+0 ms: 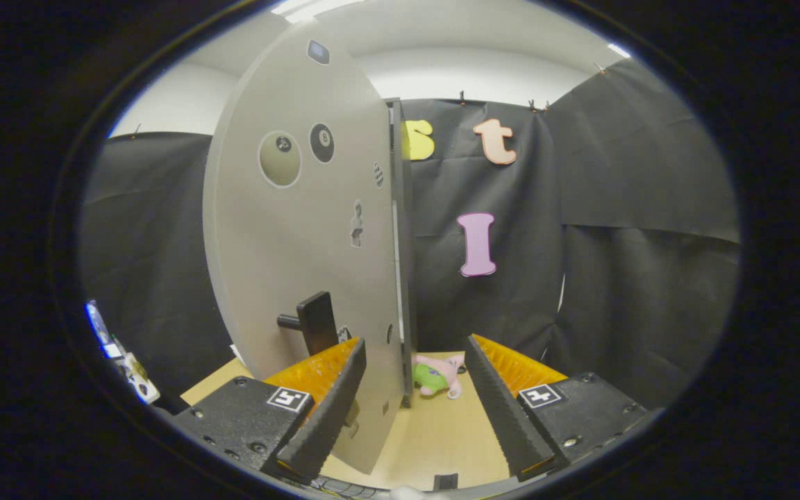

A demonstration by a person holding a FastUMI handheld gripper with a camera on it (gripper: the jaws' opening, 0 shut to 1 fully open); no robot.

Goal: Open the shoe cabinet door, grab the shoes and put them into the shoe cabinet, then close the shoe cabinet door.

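Grey door (303,229) edge between parted jaws

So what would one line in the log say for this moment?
gripper: open, holding nothing | cabinet door: swung open, its edge between the fingers | handle: untouched | pink and green shoe: on table beyond fingers

Black cloth wall (622,208) far behind a light wooden tabletop (435,444); white ceiling (455,35) with strip lights above.
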